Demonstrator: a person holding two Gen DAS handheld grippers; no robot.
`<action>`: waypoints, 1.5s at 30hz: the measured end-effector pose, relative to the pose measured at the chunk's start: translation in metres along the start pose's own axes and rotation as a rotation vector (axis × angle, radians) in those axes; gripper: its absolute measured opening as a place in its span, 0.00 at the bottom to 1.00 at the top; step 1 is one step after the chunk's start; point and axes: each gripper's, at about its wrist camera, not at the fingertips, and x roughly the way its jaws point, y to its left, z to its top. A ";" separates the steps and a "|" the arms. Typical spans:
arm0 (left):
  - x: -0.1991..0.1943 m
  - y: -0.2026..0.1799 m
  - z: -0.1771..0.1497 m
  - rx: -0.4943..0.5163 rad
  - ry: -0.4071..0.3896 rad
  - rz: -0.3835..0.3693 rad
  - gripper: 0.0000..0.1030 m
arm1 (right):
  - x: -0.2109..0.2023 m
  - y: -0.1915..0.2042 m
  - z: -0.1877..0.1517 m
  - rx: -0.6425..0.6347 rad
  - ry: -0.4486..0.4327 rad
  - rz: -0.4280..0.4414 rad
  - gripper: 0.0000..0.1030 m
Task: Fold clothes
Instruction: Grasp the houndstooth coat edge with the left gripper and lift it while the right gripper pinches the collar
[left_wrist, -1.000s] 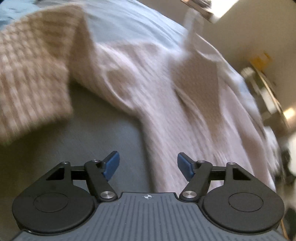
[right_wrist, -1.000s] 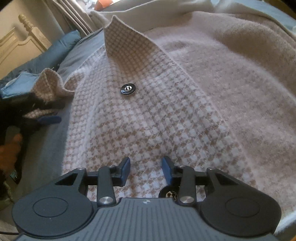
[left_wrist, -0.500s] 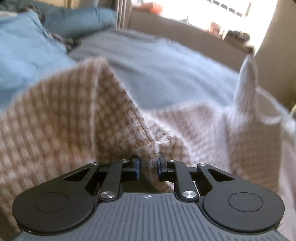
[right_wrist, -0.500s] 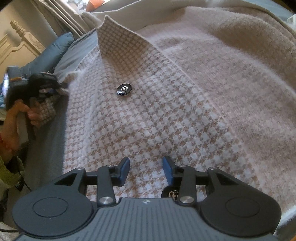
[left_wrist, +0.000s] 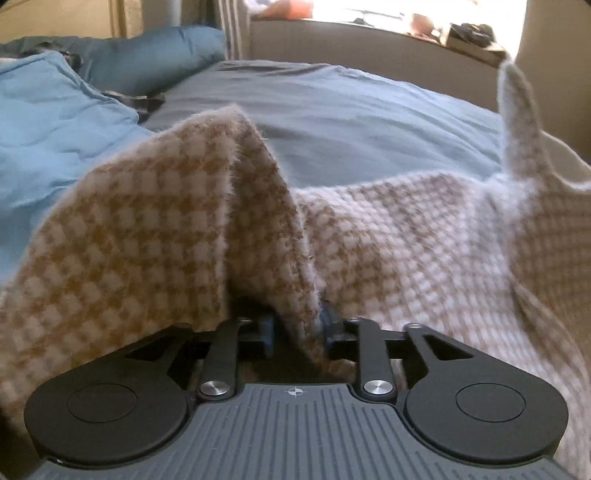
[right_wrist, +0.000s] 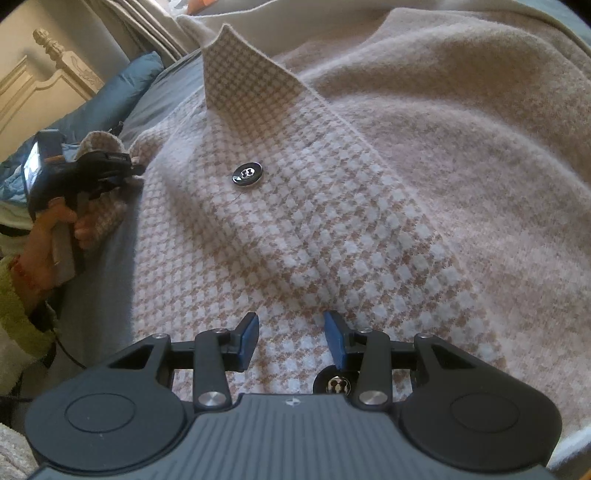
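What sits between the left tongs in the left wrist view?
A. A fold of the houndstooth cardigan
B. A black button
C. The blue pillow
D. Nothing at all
A: a raised fold of the houndstooth cardigan runs down between the blue pads of the left tongs, whose jaws have just been opening; whether the pads press on it cannot be told.

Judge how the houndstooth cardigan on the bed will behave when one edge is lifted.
Probably floppy: the cardigan drapes in folds over the left tongs. Its fuzzy knit likely grips rather than slips. The buttons may add slight weight along the front edge.
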 end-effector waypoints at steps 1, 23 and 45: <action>-0.007 -0.001 -0.003 0.014 0.005 -0.004 0.42 | -0.003 0.001 0.004 0.000 0.009 0.003 0.41; 0.009 -0.077 -0.013 0.213 -0.117 -0.101 0.56 | 0.115 0.064 0.254 -0.085 -0.140 0.086 0.44; 0.021 -0.082 -0.027 0.204 -0.232 -0.043 0.65 | 0.102 -0.047 0.251 0.337 -0.373 -0.003 0.55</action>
